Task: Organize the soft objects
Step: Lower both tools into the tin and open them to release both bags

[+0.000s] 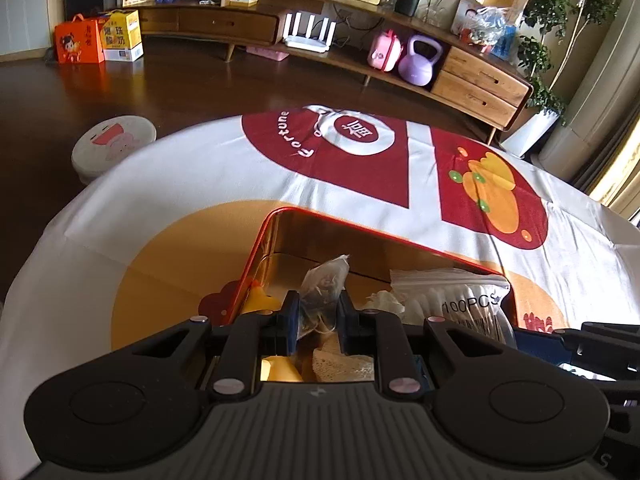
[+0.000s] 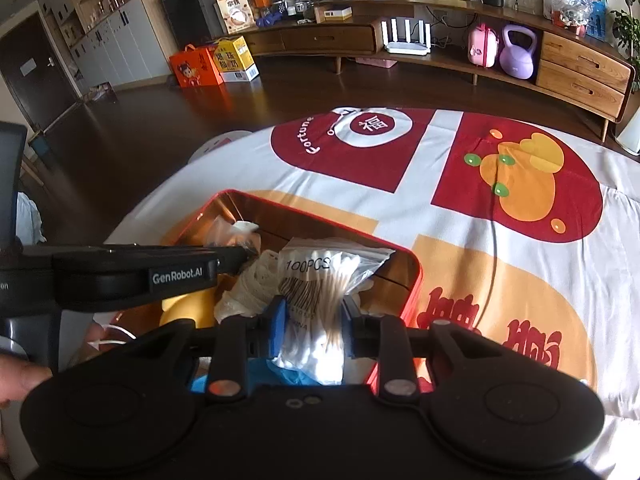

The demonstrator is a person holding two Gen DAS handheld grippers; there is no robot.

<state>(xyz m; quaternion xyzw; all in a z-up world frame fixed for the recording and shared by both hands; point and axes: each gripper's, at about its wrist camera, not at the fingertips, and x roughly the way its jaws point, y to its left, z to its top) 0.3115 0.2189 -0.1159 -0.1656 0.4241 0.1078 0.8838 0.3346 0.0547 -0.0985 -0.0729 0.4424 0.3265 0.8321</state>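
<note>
In the left wrist view, the left gripper [image 1: 318, 316] has its jaws closed on a small translucent pouch of dried bits [image 1: 325, 284], held upright just above the open red-rimmed metal tin with a gold interior [image 1: 256, 256]. The tin sits near the closer edge of the surface, which is covered by a white cloth printed with red and orange shapes [image 1: 192, 176]. Inside the tin, to the right of the pouch, lies a clear zip bag of cotton swabs marked "100PCS" [image 1: 460, 300], with a crumpled white tissue-like piece [image 1: 384, 302] between the two. Below the jaws show a beige lace-textured cloth [image 1: 332, 362] and a yellow soft item [image 1: 280, 370]. At the right edge of the frame part of the right gripper [image 1: 600, 340] reaches into the tin.

In the right wrist view, the right gripper [image 2: 312, 324] has its jaws closed around the lower part of the clear zip bag of cotton swabs [image 2: 320, 280], which stands tilted over the tin's right half. The red rim of the tin [image 2: 412, 276] runs just to the right of the jaws. The left gripper [image 2: 132, 276], labelled "GenRobot.AI", crosses from the left edge of the frame, its tip over the tin's far left part beside the pouch [image 2: 228, 232]. A white lacy cloth [image 2: 248, 288] lies just left of the swab bag, and a yellow item [image 2: 184, 308] sits under the left gripper. Blue material [image 2: 296, 378] shows beneath the bag.
</note>
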